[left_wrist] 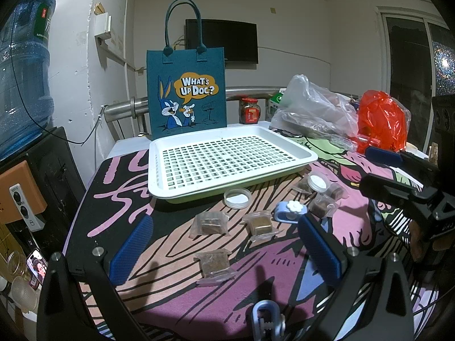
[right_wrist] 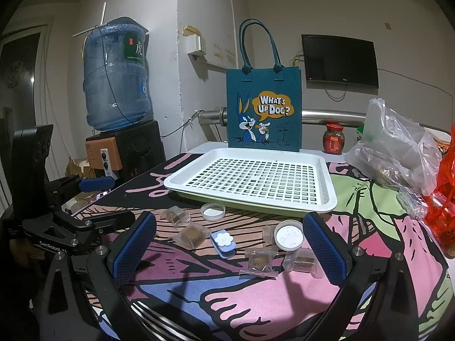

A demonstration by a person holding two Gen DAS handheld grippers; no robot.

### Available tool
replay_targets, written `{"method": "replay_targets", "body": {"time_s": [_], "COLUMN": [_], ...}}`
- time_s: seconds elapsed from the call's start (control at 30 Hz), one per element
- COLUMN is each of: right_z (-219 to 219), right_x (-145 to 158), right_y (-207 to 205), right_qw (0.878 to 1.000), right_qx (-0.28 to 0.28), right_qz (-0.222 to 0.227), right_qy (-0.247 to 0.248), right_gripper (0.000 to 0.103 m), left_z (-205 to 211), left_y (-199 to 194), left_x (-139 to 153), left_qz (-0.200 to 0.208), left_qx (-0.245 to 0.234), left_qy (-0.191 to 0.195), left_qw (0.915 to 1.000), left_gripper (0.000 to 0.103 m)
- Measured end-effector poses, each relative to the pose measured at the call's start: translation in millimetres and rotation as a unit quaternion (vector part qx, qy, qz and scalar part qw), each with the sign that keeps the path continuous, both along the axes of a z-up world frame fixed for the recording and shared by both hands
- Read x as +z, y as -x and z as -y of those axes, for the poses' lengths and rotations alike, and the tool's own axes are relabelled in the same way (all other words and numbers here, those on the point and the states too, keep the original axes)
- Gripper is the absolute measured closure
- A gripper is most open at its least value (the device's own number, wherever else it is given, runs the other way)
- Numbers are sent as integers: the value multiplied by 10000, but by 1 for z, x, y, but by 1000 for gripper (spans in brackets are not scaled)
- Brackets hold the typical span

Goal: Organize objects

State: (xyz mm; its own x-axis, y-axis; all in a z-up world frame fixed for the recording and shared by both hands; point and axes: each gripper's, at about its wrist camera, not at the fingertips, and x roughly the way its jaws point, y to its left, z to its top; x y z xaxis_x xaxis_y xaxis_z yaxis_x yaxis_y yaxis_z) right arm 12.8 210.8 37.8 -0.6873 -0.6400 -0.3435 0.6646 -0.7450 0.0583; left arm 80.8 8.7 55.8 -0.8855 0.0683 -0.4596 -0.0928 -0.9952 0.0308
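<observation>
The little things we must tidy lie on the counter (left_wrist: 93, 182) just in front of the white tray (left_wrist: 284, 139). Nothing is in the tray yet.

Closest to the tray is a round clear lid (left_wrist: 237, 198). A bit farther from the tray sit two brown wrapped cubes (left_wrist: 210, 224), side by side, and a third one lies farther still. These three lie right ahead of our left tongs (left_wrist: 224, 254), between the blue pads, so the left hand is nearer to them.

The small round tub (right_wrist: 289, 237) and the blue flower clip (right_wrist: 223, 243) lie in front of the tray's right half, ahead of our right tongs (right_wrist: 230, 251).

Both tongs are wide apart and hold nothing.
</observation>
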Motion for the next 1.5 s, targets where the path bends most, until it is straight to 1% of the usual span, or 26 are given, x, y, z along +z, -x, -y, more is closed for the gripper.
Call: {"method": "replay_targets", "body": {"time_s": [0.83,0.87,1.1,1.17,1.2,1.27,1.33,1.4,1.43,1.5], "right_z": [2,3,2,2,2,0,-1,-2,-3,-6], "right_x": [2,0,-1,-1,-1,0,1,2,3,4], "right_y": [-3,-3,-2,-2,-3,-1,0,1,3,2], "right_qw": [10000,10000,9999,9992,9993,9997,9996,9991,9989,9990], "right_qx": [-8,-11,-58,-71,-70,-79,-73,-54,-50,-63], "right_qz": [14,12,6,-92,-88,9,124,291,422,426], "right_qy": [26,-60,-122,-373,-365,-231,-256,-289,-196,-146], "right_gripper": [0,0,0,0,0,0,0,0,0,0], "left_z": [-1,-1,-1,-1,-1,1,4,5,6,5], "left_y": [0,0,1,1,2,3,3,1,-2,-8], "left_x": [-1,-1,-3,-4,-4,-4,-5,-4,-3,-2], "left_qz": [12,14,47,56,90,138,219,259,273,312], "left_qx": [3,4,-4,-23,-32,-50,-74,-78,-97,-174], "left_qy": [8,11,80,82,69,15,-74,-119,-138,-153], "left_qw": [10000,10000,10000,9999,9999,9999,9997,9996,9995,9992], "left_gripper": [0,0,0,0,0,0,0,0,0,0]}}
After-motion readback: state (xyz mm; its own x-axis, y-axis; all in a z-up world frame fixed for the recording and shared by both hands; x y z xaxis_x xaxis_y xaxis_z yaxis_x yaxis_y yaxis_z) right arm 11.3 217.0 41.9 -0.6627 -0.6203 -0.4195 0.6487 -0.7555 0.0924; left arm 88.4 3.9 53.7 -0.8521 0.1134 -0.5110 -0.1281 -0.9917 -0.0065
